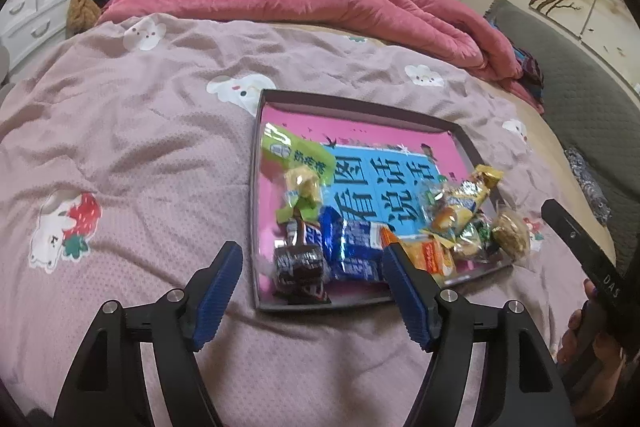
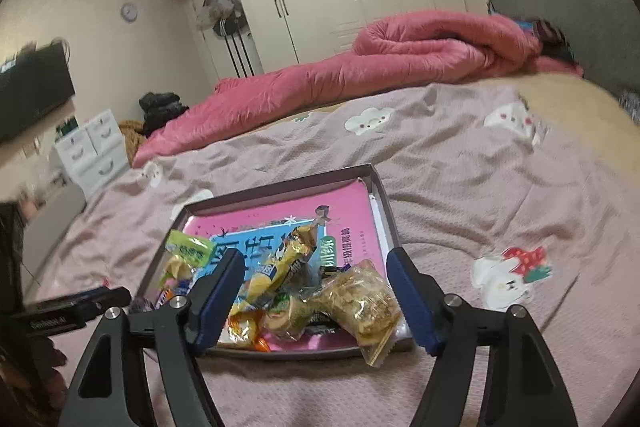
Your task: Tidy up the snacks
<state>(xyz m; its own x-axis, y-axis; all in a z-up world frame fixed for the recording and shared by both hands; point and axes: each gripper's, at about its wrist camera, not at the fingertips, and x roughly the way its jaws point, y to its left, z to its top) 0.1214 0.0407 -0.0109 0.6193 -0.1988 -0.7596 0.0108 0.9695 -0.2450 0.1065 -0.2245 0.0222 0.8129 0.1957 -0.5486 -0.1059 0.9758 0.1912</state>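
Note:
A shallow dark box with a pink and blue printed bottom lies on the bed and holds several wrapped snacks. Blue packets and a dark chocolate packet lie at its near edge, a green packet on the left, yellow packets on the right. A clear packet with a brown biscuit hangs over the right wall. My left gripper is open and empty just before the box. My right gripper is open and empty over the box, above the clear biscuit packet.
The bed has a mauve cover with cartoon prints. A rolled pink quilt lies along the far side. A grey headboard is on the right. White drawers stand at the left. The right gripper's body shows at the right edge.

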